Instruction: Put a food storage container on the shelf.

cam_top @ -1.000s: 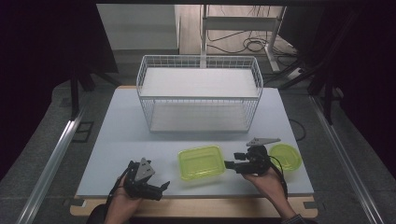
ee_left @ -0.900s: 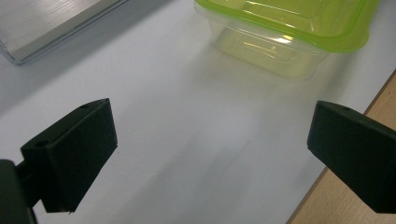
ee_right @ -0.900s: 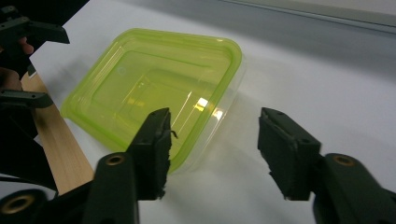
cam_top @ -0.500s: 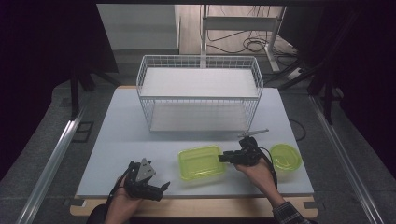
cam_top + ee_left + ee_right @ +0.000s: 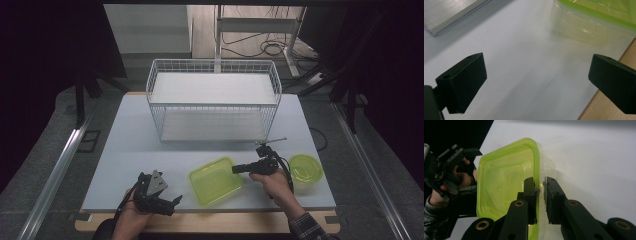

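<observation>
Square green container (image 5: 216, 180) at table's (image 5: 125, 150) 6 o'clock edge; right gripper (image 5: 239, 169) jaws just closing, pinching its 3 o'clock wall. Left gripper (image 5: 167, 206) at 7 o'clock, spread, empty. Grasp made; lift pending. Round container (image 5: 306, 167) at 4 o'clock, wire basket (image 5: 214, 102) at 12 untouched.

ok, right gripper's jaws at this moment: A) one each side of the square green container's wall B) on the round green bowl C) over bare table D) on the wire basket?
A: in the right gripper view the right gripper straddles the square green container rim, one jaw inside, one outside.
</observation>
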